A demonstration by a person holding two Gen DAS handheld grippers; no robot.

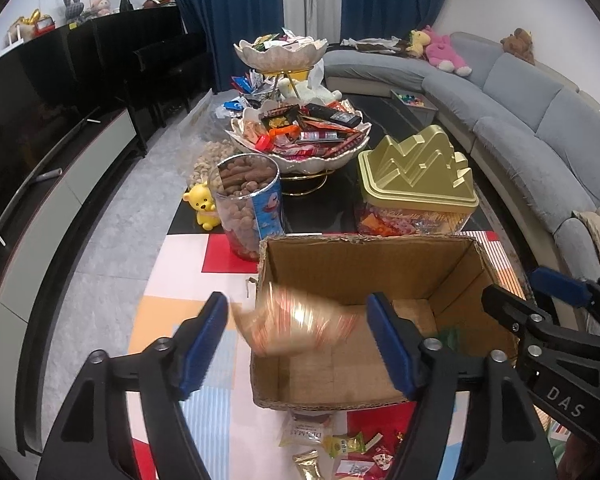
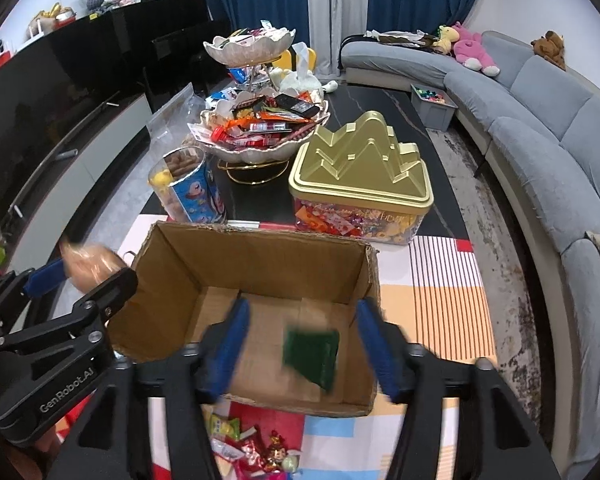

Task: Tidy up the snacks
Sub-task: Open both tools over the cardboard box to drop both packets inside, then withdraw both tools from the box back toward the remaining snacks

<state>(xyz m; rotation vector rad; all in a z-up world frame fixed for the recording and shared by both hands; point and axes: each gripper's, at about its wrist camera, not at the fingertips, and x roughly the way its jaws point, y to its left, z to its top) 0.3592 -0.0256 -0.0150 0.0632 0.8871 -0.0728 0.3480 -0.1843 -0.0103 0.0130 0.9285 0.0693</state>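
An open cardboard box (image 1: 364, 256) (image 2: 256, 258) stands on the patterned mat. My left gripper (image 1: 300, 340) is open over the box's left wall; a blurred orange snack packet (image 1: 296, 320) (image 2: 92, 264) hangs between its fingers, touching neither pad. My right gripper (image 2: 300, 344) is open over the box; a blurred dark green packet (image 2: 312, 352) is below it, inside the box. Loose snacks (image 1: 336, 444) (image 2: 256, 448) lie on the mat in front of the box.
Behind the box stand a clear jar of nuts (image 1: 248, 204) (image 2: 188, 188), a gold-lidded candy tin (image 1: 416, 184) (image 2: 360, 184) and a tiered snack bowl (image 1: 300, 132) (image 2: 260, 124). A yellow toy (image 1: 202, 208) sits left. A grey sofa (image 2: 540, 128) runs right, a TV cabinet (image 1: 60, 184) left.
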